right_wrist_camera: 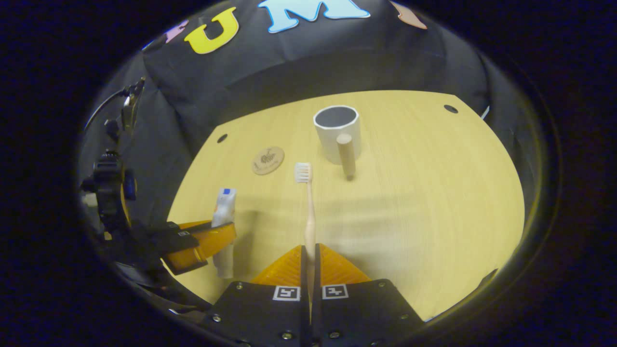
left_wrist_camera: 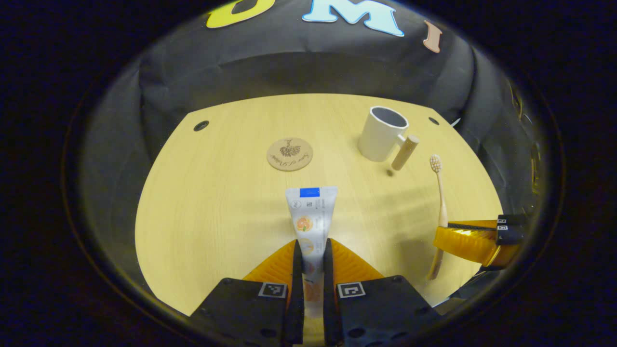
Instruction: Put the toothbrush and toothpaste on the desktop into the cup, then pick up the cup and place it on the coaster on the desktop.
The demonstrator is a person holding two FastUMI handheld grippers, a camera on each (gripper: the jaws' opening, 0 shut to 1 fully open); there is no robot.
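Nearest the lens in the left gripper view, the left gripper (left_wrist_camera: 313, 253) is closed narrowly on the toothpaste (left_wrist_camera: 311, 217), both fingers pressing the tube's sides. The tube is white with a blue patch at its flat far end and orange fruit pictures along its body; its near end is hidden between the fingers. In the right gripper view the right gripper (right_wrist_camera: 311, 258) is likewise nearly closed, clamped on the handle of the toothbrush (right_wrist_camera: 308, 212), a pale wooden stick with white bristles at its far end pointing toward the cup; the handle's tail is lost between the fingers.

The counter (left_wrist_camera: 217, 217) is light wood, rounded, with small dark holes near its far corners. On its far right part stands the cup (left_wrist_camera: 382, 134), off-white, upright, dark inside, with a straight wooden peg handle; whether anything lies in it cannot be made out. The coaster (left_wrist_camera: 289, 154), a round tan disc with a dark printed motif, lies left of the cup and well apart from it, bare. Its printed writing is too small to make out.

In each view the other gripper shows at the edge, partly cut off.
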